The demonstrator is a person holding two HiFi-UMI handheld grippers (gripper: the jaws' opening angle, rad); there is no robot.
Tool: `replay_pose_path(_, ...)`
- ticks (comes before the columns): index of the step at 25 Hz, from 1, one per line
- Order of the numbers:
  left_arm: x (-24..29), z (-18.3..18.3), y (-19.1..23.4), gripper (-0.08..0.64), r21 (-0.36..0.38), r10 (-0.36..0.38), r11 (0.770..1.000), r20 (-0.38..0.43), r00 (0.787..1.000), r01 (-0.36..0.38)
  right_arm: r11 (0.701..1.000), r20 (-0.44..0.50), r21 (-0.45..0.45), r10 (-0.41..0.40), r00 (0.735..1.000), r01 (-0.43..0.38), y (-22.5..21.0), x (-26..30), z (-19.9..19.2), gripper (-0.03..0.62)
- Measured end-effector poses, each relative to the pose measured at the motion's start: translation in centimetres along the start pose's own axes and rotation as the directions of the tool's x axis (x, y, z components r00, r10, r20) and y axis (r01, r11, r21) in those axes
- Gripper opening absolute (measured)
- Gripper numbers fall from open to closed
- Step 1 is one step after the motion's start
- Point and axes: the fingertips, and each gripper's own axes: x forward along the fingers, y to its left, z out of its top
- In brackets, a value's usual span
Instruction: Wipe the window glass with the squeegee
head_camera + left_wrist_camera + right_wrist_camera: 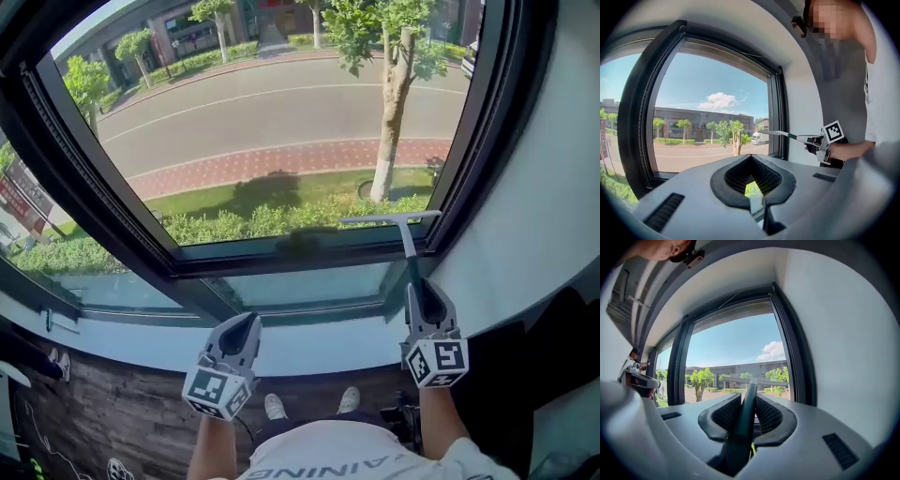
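The right gripper (418, 291) has its fingers clamped on the squeegee (392, 221), whose blade is low on the window glass (272, 122). It is best to keep the blade flat with even pressure. The left gripper (247, 324) has its fingers together and holds nothing.

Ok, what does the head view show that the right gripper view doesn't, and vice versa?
Head view only: the person's shoes, the dark floor, the pale sill. Right gripper view only: sky with a cloud, and up close the right gripper shut on the squeegee handle. Both: the squeegee, the black window frame, street trees.
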Motion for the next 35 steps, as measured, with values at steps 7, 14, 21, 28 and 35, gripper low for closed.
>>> replay_pose_path(7, -5.0, -0.3, 6.1, 0.015, 0.012, -0.059, 0.998, 0.026, 0.998, 0.059, 0.997, 0.055, 0.018, -0.079, 0.995, 0.078, 8.1, -0.4, 2.3, 0.098)
replay_pose_path(14, -9.5, -0.7, 11.6, 0.015, 0.045, -0.127, 0.991, 0.023, 0.992, 0.126, 0.995, 0.109, -0.030, -0.088, 0.990, 0.091, 17.9, 0.7, 4.9, 0.098)
replay_pose_path(21, -10.2, 0.0, 12.3, 0.015, 0.026, -0.152, 0.988, 0.042, 0.987, 0.151, 0.985, 0.279, -0.134, -0.069, 0.958, 0.110, 19.0, 2.8, 15.1, 0.098)
replay_pose_path(28, -9.0, 0.9, 9.8, 0.015, 0.020, -0.171, 0.985, 0.056, 0.984, 0.170, 0.966, 0.449, -0.218, -0.029, 0.893, 0.141, 18.5, 6.6, 29.1, 0.098)
replay_pose_path(35, -8.5, 0.9, 9.2, 0.015, 0.033, -0.171, 0.985, 0.049, 0.984, 0.170, 0.965, 0.488, -0.223, -0.014, 0.873, 0.140, 20.3, 10.2, 36.0, 0.098)
